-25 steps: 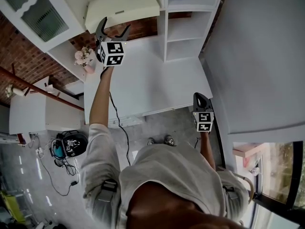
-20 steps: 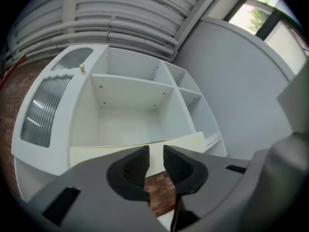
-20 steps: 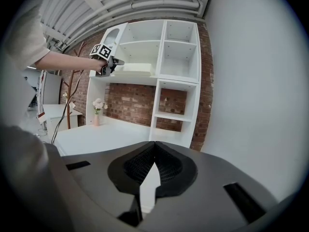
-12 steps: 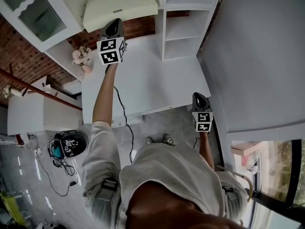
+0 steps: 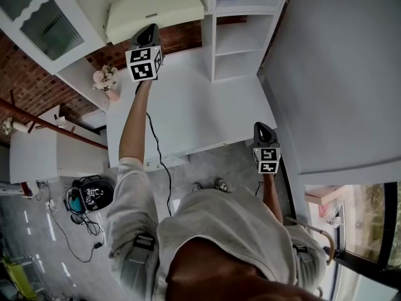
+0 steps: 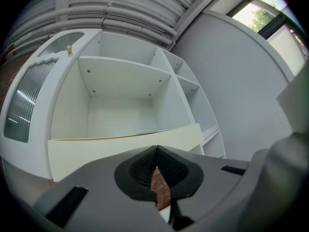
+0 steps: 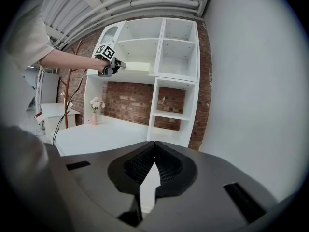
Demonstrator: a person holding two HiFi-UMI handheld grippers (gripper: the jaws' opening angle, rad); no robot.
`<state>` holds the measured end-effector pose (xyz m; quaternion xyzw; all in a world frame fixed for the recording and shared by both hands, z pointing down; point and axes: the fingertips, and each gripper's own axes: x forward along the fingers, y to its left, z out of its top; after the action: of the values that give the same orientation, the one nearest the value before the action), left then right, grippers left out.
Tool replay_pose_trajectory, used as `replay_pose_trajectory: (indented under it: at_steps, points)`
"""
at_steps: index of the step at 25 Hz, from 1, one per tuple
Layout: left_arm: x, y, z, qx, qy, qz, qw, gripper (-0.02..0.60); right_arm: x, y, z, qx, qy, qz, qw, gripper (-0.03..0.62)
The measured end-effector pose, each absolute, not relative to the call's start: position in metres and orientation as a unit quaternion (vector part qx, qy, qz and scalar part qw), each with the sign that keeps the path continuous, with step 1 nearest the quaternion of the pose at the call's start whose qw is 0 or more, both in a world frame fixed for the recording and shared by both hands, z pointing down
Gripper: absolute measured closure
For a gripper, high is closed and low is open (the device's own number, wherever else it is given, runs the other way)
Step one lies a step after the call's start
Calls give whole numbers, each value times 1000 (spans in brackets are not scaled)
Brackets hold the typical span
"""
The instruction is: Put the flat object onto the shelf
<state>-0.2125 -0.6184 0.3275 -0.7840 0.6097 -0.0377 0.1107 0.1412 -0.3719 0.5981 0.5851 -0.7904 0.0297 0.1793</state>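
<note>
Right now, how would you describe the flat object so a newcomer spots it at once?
Find the white shelf unit on the brick wall above the desk. In its wide left bay, on the bottom board, lies the flat object, right by the left gripper. It is the only pale cream slab among all-white shelves.

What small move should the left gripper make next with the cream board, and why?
Probably nudge the cream board deeper into the shelf with the left gripper. Its fingers are shut with nothing between them, just at the board's front edge, and the board seems to overhang the shelf front.
</note>
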Motion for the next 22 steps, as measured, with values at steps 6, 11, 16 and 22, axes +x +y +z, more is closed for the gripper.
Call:
replay_pose_trajectory:
  at_steps: [6, 11, 16, 22]
  points:
    - [-218, -636, 328, -785, 609, -38, 102, 568, 134, -384, 595, 584, -792, 32, 175, 566]
    - [-221, -651, 328, -784, 611, -42, 102, 567, 133, -394, 596, 583, -792, 30, 176, 566]
    - [-223, -661, 328, -782, 610, -56, 112, 566, 130, -403, 597, 582, -793, 25, 178, 566]
    - [-222, -665, 328, -786, 606, -51, 111, 568, 128, -409, 590, 581, -795, 29, 172, 566]
